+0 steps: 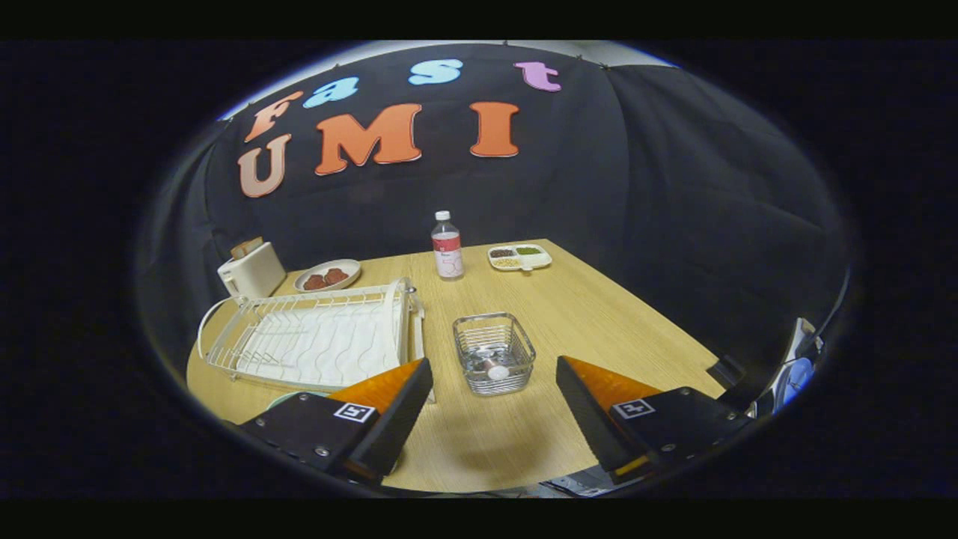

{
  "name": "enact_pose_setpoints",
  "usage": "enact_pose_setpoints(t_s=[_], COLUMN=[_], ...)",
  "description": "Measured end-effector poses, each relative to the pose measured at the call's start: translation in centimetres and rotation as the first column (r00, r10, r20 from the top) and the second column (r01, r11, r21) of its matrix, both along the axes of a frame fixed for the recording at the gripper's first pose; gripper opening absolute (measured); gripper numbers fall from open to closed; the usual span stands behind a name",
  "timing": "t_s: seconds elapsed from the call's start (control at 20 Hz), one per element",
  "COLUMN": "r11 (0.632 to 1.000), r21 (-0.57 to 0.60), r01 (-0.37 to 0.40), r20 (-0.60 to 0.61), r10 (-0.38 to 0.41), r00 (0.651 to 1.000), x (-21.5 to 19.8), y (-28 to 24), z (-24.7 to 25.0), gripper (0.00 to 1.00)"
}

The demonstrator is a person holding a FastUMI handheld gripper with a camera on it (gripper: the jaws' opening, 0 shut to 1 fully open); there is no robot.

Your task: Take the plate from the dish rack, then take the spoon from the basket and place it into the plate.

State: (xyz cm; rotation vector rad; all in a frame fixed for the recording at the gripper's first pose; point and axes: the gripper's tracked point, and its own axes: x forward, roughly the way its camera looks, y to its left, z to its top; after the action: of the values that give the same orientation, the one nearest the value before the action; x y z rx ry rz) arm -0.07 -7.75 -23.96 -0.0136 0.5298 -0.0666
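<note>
Tongs (pixel 494 389) spread wide apart, gripping nothing, fingers (pixel 397 404) tilted down, hovering above the counter's (pixel 599 314) near edge.

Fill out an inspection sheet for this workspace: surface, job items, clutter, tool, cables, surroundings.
Surface: wooden table, bare in front of the tool.
Job's things: white dish rack, no plate seen standing in it; a pale plate edge shows beside the left finger; wire basket just ahead of the fingers, something small inside.
Clutter: toaster, plate of food, bottle, divided tray along the far edge.
Grippers: tool open, holding nothing.
Cables: nothing seen.
Surroundings: black cloth wall.
</note>
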Motion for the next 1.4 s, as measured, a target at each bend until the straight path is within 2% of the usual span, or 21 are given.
enact_pose_setpoints(t_s=[0.15, 0.3, 0.45, 0.6, 0.65, 1.0, 1.4], r11=[1.0, 0.999, 0.996, 0.996, 0.995, 0.99, 0.997], r21=[0.009, -0.005, -0.03, -0.035, -0.032, -0.059, -0.042], r01=[-0.02, -0.051, -0.082, -0.087, -0.094, -0.126, -0.071], r20=[-0.01, -0.01, -0.024, -0.041, -0.04, -0.016, 0.014], r10=[0.02, 0.051, 0.081, 0.086, 0.093, 0.125, 0.071], r00=[1.0, 0.999, 0.996, 0.995, 0.995, 0.992, 0.997], x=[0.7, 1.4, 1.9, 2.1, 2.1, 1.8, -0.5], y=[0.0, 0.1, 0.0, -0.1, -0.1, 0.4, 0.1], z=[-0.8, -1.4, -2.0, -2.6, -2.6, -1.0, 2.6], gripper=[0.96, 0.73, 0.56, 0.29, 0.24, 0.08, 0.08])
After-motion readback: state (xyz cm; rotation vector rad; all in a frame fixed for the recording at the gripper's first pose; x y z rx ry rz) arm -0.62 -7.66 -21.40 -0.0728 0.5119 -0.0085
